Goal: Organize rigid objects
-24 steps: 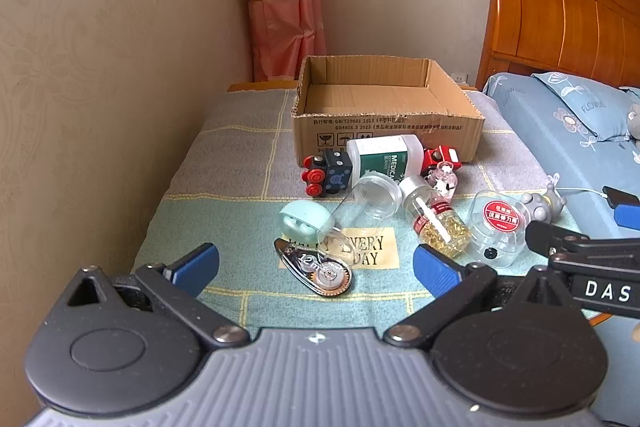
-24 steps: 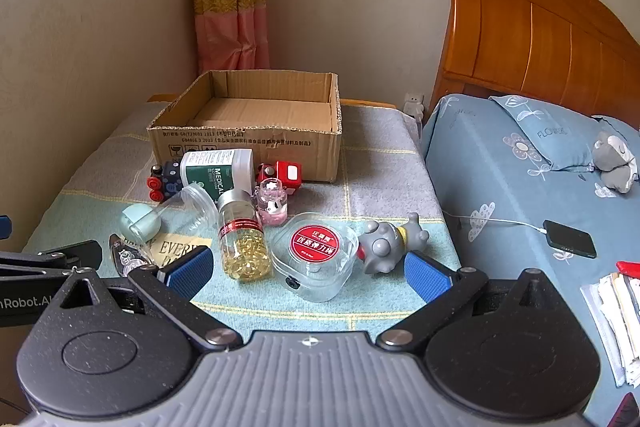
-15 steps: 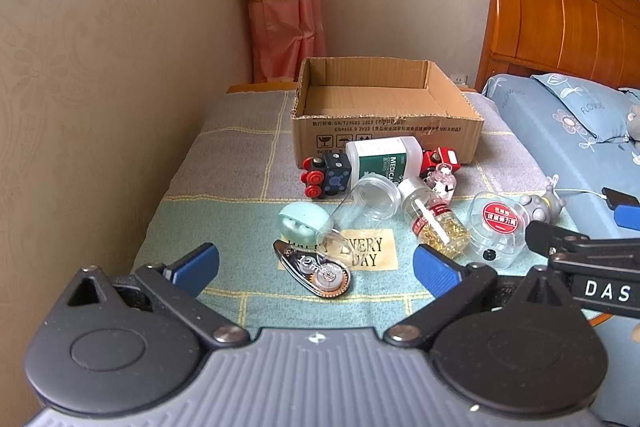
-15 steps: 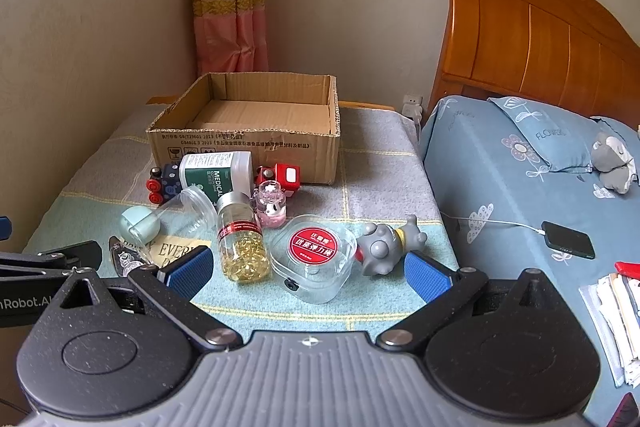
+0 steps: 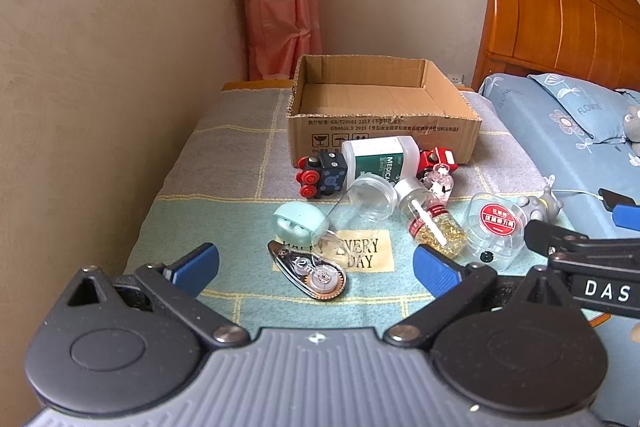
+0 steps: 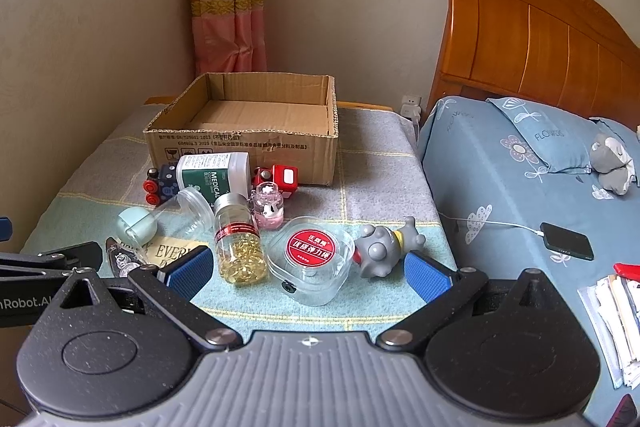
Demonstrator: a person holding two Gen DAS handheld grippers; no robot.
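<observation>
Your empty box point(image 5: 384, 115) sits at the far end of the cloth-covered desk point(image 5: 224, 155), its open top facing up, with the clutter heaped just in front of its near wall. Both tools hang wide open and hold nothing: the left tool point(image 5: 316, 267) hovers above the tape dispenser point(image 5: 308, 273), the right tool point(image 6: 306, 269) above the round tub point(image 6: 310, 259) with the red label.

Largest of the pieces, the white bottle point(image 5: 380, 159) lies on its side against the box; it looks light and stiff, so take it across the body. The clear jar point(image 5: 352, 207) lies open-mouthed, likely slippery; pinch its rim. The pill bottle point(image 6: 238, 239) is glassy-looking and probably the most fragile; grip it below the silver cap. The tub seems light but broad, so span it across its narrow sides. The grey toy point(image 6: 380, 247) is knobbly and should seat well.

Smaller still are the black train point(image 5: 322, 175), the red car point(image 6: 280, 179), the pink bottle point(image 6: 270, 207) and the mint case point(image 5: 298, 223), packed touching one another, so lifting one may nudge its neighbours. The bed point(image 6: 520, 195) lies just to the right, a phone point(image 6: 566, 241) charging on it.
</observation>
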